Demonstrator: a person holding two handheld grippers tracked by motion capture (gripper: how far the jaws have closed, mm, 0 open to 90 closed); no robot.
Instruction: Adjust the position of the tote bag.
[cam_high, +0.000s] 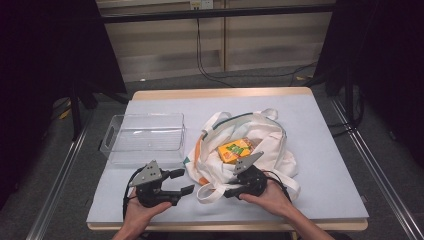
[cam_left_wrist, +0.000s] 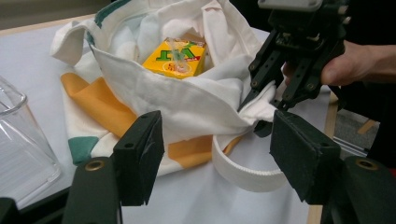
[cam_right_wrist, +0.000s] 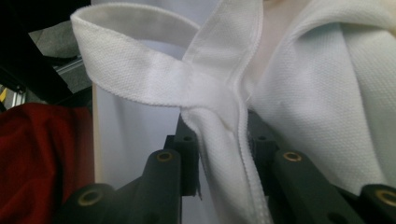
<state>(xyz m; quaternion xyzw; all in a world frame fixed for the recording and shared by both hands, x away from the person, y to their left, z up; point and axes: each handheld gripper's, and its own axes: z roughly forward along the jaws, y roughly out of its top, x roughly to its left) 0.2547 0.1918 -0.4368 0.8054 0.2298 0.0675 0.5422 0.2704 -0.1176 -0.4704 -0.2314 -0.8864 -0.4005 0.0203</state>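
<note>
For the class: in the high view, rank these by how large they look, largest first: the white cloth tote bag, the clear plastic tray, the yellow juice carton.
1. White cloth tote bag
2. Clear plastic tray, not much smaller
3. Yellow juice carton, inside the bag

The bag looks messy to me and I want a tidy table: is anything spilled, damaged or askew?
Nothing spilled or torn. The bag lies crumpled and open on the table, a yellow carton inside. The right gripper has the bag's rim between its jaws; the left gripper is open. The clear bin sits square.
</note>
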